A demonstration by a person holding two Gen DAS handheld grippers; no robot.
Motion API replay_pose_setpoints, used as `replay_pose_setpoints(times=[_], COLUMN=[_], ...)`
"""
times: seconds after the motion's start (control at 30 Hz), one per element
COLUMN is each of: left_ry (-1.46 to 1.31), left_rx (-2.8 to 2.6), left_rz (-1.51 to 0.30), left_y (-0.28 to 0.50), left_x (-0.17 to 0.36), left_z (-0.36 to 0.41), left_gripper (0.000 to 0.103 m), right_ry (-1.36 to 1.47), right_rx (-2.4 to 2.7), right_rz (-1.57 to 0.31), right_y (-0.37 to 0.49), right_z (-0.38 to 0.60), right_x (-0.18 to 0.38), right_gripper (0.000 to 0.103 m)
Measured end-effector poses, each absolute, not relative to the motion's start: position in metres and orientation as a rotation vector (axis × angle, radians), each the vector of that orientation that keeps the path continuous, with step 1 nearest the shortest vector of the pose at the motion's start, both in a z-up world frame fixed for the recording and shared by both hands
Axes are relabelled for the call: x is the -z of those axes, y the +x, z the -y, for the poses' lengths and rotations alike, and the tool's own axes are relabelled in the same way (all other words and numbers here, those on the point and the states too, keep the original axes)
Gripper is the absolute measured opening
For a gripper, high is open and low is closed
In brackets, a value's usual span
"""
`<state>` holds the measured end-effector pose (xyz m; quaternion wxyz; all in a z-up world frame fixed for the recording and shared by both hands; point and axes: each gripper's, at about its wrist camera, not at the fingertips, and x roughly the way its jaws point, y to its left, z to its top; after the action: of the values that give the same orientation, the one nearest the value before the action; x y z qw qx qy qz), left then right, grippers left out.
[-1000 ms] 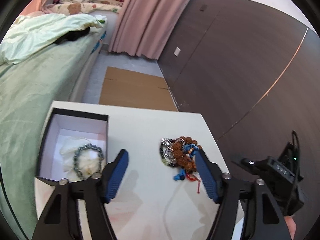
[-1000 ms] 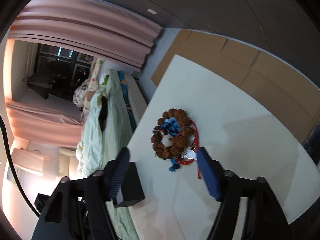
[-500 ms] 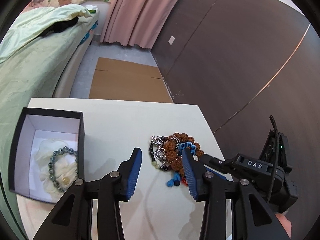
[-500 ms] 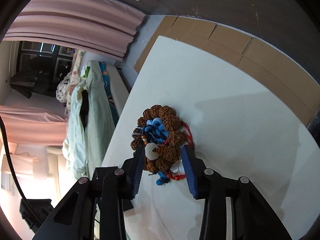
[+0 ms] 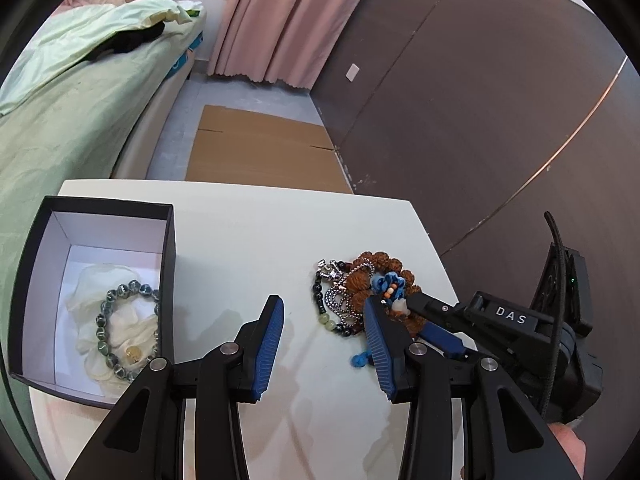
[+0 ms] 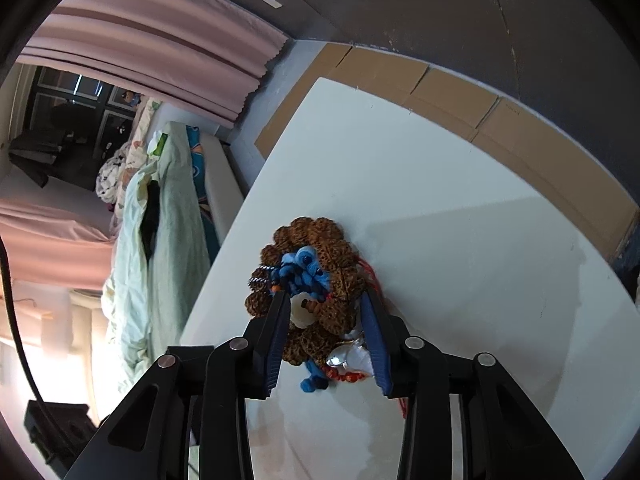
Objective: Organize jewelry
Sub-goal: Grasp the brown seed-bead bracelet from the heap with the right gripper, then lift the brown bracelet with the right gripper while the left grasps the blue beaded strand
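White desk (image 5: 248, 240) beside a green bed (image 5: 60, 128), pink curtain (image 5: 280, 16) at 12 o'clock, flat cardboard (image 5: 256, 152) on the floor past the desk's far edge.

Jewelry pile (image 5: 360, 292) sits at 2 o'clock from the left claw (image 5: 324, 344), near the desk's right edge. No clear long axis on the clump. Countable in it: one brown rough-bead bracelet (image 6: 320, 280), one steel ball chain (image 5: 344, 300), one dark bead strand (image 5: 320, 300), one blue knotted cord (image 6: 304, 268), red thread. Blue cord tail trails toward 6 o'clock in the right wrist view.

Black box (image 5: 168, 248), white inside, at 9 o'clock of the left claw; one grey-green bead bracelet (image 5: 124, 332) lies flat in it on pale tissue.

Left claw: partly open, nothing between the pads, right finger touching the pile's edge.

Right claw (image 6: 324, 328): closing, pile between the pads, both pressing on the brown beads.
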<state>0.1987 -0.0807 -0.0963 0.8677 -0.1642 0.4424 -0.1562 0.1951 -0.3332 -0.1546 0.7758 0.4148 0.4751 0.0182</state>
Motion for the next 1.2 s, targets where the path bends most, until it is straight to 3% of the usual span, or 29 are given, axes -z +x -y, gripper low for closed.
replay_pose_setpoints(times=[0.07, 0.1, 0.67, 1.2], left_ry=[-0.336, -0.333, -0.343, -0.273], left_rx=[0.323, 0.322, 0.287, 0.343], left_rz=[-0.923, -0.924, -0.921, -0.943], left_y=[0.197, 0.197, 0.203, 0.212], left_x=[0.096, 0.096, 0.099, 0.11], left_z=[0.082, 0.082, 0.073, 0.1], left_gripper=[0.043, 0.043, 0.043, 0.043], right_ry=[0.892, 0.893, 1.035, 1.095], right_rx=[-0.021, -0.014, -0.194, -0.367], right_rz=[-1.025, -1.026, -0.943, -0.683], right_y=[0.193, 0.191, 0.171, 0.151], right_z=[0.334, 0.336, 0.342, 0.355], right_x=[0.155, 0.154, 0.129, 0.085], right_gripper=[0.03, 0.022, 0.021, 0.021])
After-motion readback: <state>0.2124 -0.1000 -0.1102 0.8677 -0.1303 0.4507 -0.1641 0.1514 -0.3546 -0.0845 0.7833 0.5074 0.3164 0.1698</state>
